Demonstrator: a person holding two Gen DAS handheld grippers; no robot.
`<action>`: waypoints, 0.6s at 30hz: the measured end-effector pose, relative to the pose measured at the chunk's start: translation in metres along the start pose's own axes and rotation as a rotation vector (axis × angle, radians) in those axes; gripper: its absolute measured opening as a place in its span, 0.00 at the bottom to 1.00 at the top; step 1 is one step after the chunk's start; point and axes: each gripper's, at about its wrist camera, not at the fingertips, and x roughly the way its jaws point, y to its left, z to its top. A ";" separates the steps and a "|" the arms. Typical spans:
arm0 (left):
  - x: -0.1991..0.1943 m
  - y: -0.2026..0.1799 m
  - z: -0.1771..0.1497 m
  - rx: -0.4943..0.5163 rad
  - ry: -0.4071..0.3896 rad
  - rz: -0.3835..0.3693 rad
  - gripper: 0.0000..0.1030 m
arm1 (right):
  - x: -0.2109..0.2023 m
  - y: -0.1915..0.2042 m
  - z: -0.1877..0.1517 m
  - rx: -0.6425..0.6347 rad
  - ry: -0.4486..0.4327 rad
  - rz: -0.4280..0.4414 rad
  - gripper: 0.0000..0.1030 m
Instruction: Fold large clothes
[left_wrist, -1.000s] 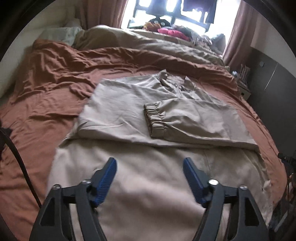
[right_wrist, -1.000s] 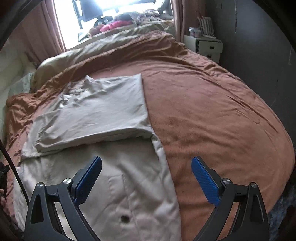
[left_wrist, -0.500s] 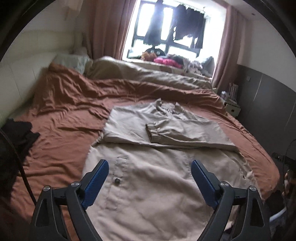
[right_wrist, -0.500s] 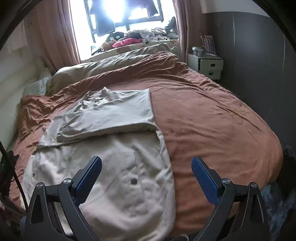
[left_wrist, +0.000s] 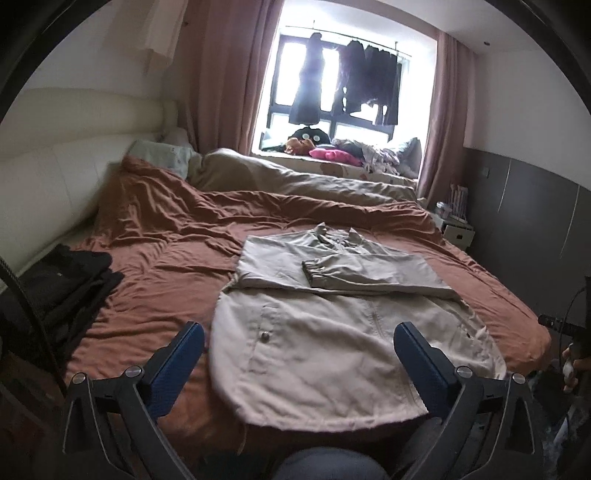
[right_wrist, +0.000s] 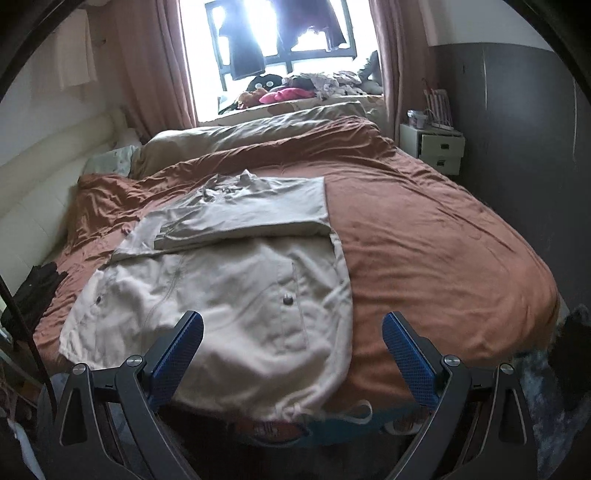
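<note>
The beige jacket (left_wrist: 332, 343) is laid flat with sleeves folded in; the left gripper (left_wrist: 299, 354) and right gripper (right_wrist: 291, 343) are held spread and empty; the hem (right_wrist: 258, 402) is judged next to be pinched.

Both grippers (left_wrist: 298, 354) (right_wrist: 292, 345) farther from jacket (left_wrist: 332, 354)

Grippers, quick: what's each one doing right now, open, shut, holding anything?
Left gripper: open, holding nothing, above the beige jacket.
Right gripper: open, holding nothing, above the jacket's hem.
</note>
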 end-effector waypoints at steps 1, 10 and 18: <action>-0.006 0.002 -0.004 -0.004 0.001 -0.005 1.00 | -0.004 -0.002 -0.003 0.010 0.003 0.004 0.95; -0.045 0.029 -0.045 -0.063 0.021 0.021 1.00 | -0.041 -0.016 -0.041 0.093 0.003 0.028 1.00; -0.046 0.049 -0.071 -0.090 0.067 0.052 1.00 | -0.040 -0.024 -0.068 0.156 0.012 0.030 1.00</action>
